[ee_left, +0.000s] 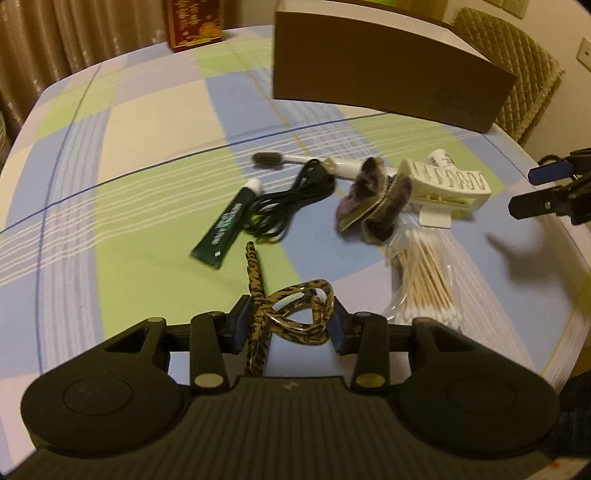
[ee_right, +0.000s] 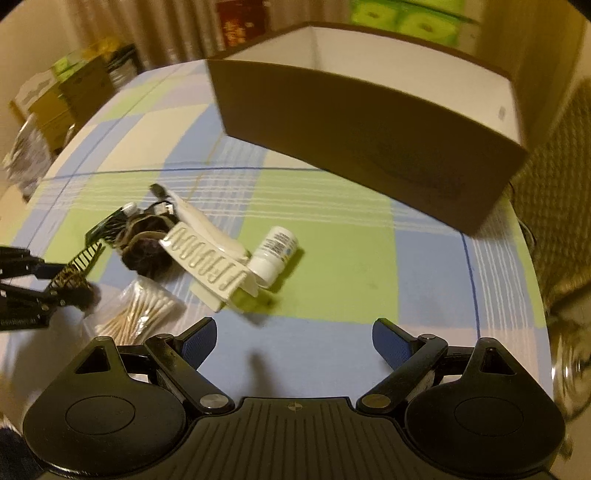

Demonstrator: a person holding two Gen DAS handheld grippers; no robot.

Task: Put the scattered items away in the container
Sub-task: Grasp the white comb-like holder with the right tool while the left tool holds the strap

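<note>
Gripping a leopard-print hair clip [ee_left: 291, 314], your left gripper [ee_left: 290, 325] sits low in frame. Your right gripper [ee_right: 294, 341] gapes wide, empty, below the brown box [ee_right: 369, 147].

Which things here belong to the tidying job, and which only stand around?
Job: brown box, tiger-print hair clip in left claw, white claw clip, cotton swabs, green tube, bottle.
Around: red box, chair.
</note>
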